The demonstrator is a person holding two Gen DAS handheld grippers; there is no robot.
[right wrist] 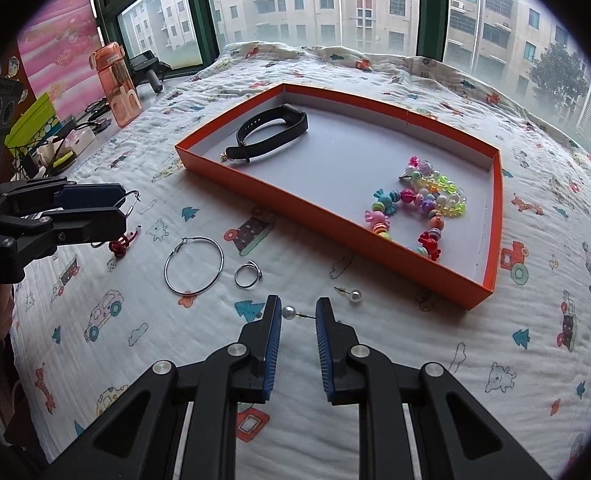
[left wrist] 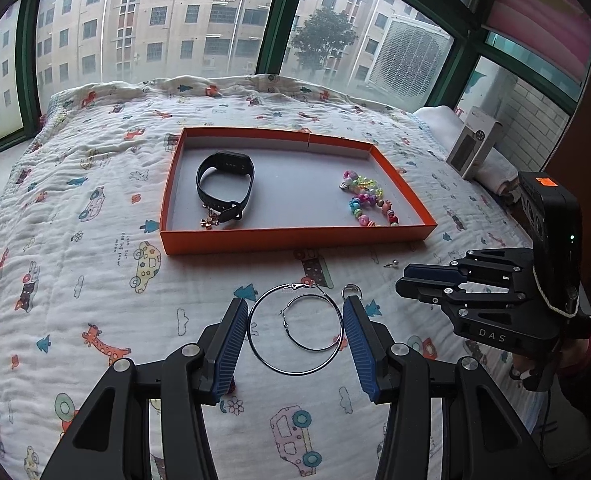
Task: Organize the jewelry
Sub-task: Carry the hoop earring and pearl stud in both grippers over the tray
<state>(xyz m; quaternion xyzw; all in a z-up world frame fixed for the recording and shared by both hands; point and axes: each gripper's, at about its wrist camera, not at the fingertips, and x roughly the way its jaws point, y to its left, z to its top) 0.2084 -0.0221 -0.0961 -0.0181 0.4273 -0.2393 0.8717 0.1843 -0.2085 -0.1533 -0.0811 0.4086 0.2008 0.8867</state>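
Note:
In the left wrist view my left gripper point(left wrist: 295, 300) is shut on a large silver hoop earring point(left wrist: 295, 373), its pads pressing the rim from both sides. A second hoop point(left wrist: 315, 349) and a silver ring point(left wrist: 345, 292) lie on the quilt beneath. My right gripper point(right wrist: 298, 312) is shut on a pearl stud earring point(right wrist: 289, 313) at quilt level, pearl against one pad and post tip against the other. Another pearl stud point(right wrist: 353, 296) lies beside it. The orange tray point(right wrist: 315, 220) holds a black watch band point(right wrist: 295, 114) and a coloured bead bracelet point(right wrist: 427, 196).
A red knotted charm point(right wrist: 121, 244) lies under the left gripper point(right wrist: 125, 208). A small gold charm point(left wrist: 209, 220) sits by the band in the tray. A grey box point(left wrist: 473, 144) stands at the quilt's right edge. An orange bottle point(right wrist: 117, 84) and clutter line the sill.

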